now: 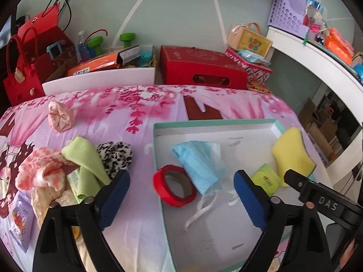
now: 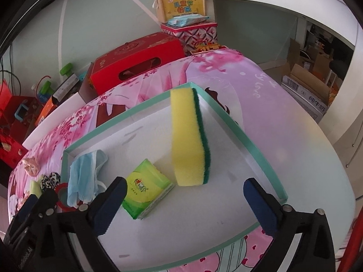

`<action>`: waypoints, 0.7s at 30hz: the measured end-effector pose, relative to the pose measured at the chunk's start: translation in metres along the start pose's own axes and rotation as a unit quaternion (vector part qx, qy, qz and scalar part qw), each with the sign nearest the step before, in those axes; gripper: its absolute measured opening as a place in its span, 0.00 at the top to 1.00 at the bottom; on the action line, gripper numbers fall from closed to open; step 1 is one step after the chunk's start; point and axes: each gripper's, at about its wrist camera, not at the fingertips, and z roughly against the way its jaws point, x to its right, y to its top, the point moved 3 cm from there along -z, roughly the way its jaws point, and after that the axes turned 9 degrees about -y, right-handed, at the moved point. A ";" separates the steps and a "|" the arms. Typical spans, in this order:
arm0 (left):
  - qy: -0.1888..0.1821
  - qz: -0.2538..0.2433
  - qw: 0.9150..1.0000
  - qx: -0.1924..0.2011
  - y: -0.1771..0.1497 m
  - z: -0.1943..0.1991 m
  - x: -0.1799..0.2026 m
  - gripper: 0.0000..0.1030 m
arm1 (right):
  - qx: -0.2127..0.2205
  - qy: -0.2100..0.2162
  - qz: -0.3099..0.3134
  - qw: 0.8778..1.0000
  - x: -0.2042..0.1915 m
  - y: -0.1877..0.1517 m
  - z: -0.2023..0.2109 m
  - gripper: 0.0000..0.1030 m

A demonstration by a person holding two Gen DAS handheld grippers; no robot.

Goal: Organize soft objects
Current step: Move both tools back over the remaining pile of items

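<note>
A: Left wrist view? 
B: Left tongs [image 1: 181, 198] spread wide, nothing gripped. Red tape roll [image 1: 174, 185] and blue face mask [image 1: 199, 165] lie between them, in the shallow teal-rimmed box [image 1: 213, 122]; tape sits at its rim.

A: Right wrist view? 
B: Right tongs [image 2: 185, 200] apart, empty. Yellow sponge [image 2: 189, 137] stands on edge in the box, green tissue pack [image 2: 146, 189] beside it.

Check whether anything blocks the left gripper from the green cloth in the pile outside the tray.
Nothing visible does. The open left gripper hangs just right of the green cloth, which lies atop the pile, clear of the tray.
</note>
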 end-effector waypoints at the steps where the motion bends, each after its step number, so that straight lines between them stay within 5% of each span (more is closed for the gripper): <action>1: 0.001 0.003 1.000 -0.001 0.000 0.000 -0.001 0.07 | 0.000 0.001 0.004 1.000 -0.001 -0.001 0.000 0.00; 21: 0.034 0.039 0.999 0.011 0.006 0.032 -0.037 0.06 | -0.008 0.008 0.033 0.999 -0.027 -0.009 0.011 0.00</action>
